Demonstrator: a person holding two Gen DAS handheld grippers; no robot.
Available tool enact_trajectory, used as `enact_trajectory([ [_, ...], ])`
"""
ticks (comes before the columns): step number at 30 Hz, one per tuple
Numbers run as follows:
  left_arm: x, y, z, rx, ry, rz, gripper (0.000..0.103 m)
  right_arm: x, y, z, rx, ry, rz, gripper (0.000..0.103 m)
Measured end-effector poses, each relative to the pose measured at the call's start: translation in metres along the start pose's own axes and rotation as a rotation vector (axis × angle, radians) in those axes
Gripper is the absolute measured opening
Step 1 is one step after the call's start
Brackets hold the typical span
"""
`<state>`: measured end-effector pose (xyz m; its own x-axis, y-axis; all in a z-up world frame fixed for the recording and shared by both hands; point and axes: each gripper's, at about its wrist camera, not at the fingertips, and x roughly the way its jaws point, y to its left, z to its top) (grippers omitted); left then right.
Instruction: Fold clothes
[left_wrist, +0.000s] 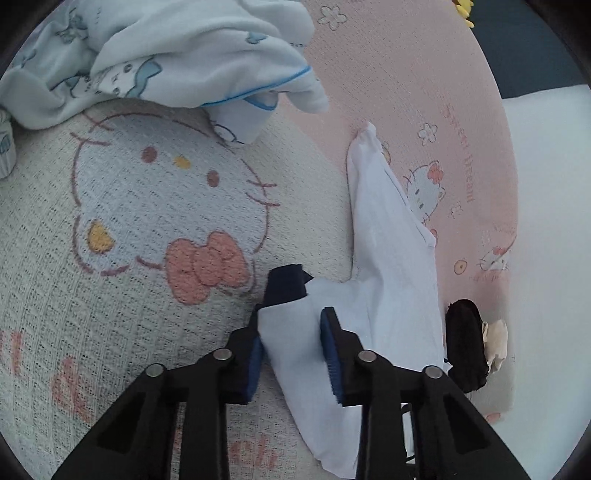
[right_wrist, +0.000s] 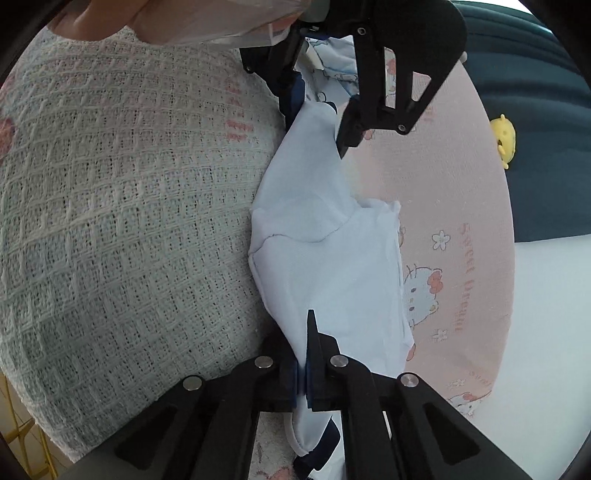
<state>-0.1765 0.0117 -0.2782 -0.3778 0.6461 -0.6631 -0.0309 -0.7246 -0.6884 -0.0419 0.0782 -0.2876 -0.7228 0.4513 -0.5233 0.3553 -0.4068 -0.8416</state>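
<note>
A white garment with dark navy trim (left_wrist: 384, 258) lies on a Hello Kitty blanket (left_wrist: 155, 221). My left gripper (left_wrist: 291, 328) has its jaws apart, with a fold of the white garment between the blue pads. In the right wrist view the same garment (right_wrist: 332, 258) stretches between both grippers. My right gripper (right_wrist: 303, 354) is shut on its near edge. The left gripper (right_wrist: 317, 122) shows at the top, its fingers straddling the far end.
A crumpled pale blue printed garment (left_wrist: 177, 59) lies at the blanket's far side. A black item and a beige item (left_wrist: 469, 343) sit by the pink blanket edge. A yellow plush (right_wrist: 503, 140) rests on dark upholstery. A white surface (left_wrist: 546, 221) lies to the right.
</note>
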Motion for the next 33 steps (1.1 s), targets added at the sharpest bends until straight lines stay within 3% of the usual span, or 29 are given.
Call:
enact_trajectory([
  [3, 0.002, -0.013, -0.004, 0.065, -0.018, 0.113, 0.007, 0.003, 0.001, 0.005, -0.025, 0.012, -0.007, 0.006],
  [10, 0.016, -0.067, -0.016, 0.332, -0.044, 0.463, 0.004, 0.004, -0.002, 0.009, -0.061, 0.02, 0.016, 0.005],
  [15, -0.002, -0.053, -0.001, 0.233, -0.036, 0.411, 0.004, -0.009, -0.001, 0.008, -0.156, -0.02, -0.016, 0.005],
  [18, -0.017, -0.044, 0.007, 0.214, -0.058, 0.379, 0.004, -0.022, -0.005, 0.01, -0.152, -0.049, 0.025, 0.005],
  [22, -0.023, -0.042, 0.008, 0.256, -0.036, 0.382, 0.004, -0.027, -0.002, 0.018, -0.15, -0.057, 0.094, 0.005],
  [25, -0.021, -0.046, 0.0, 0.325, -0.032, 0.425, 0.004, -0.021, 0.004, 0.022, -0.152, -0.036, 0.116, 0.005],
  [27, -0.019, -0.049, -0.006, 0.369, -0.028, 0.452, 0.004, -0.02, 0.005, 0.022, -0.152, -0.032, 0.116, 0.005],
  [33, -0.009, -0.037, -0.014, 0.367, 0.009, 0.443, 0.005, -0.017, 0.008, 0.022, -0.169, -0.032, 0.102, 0.005],
])
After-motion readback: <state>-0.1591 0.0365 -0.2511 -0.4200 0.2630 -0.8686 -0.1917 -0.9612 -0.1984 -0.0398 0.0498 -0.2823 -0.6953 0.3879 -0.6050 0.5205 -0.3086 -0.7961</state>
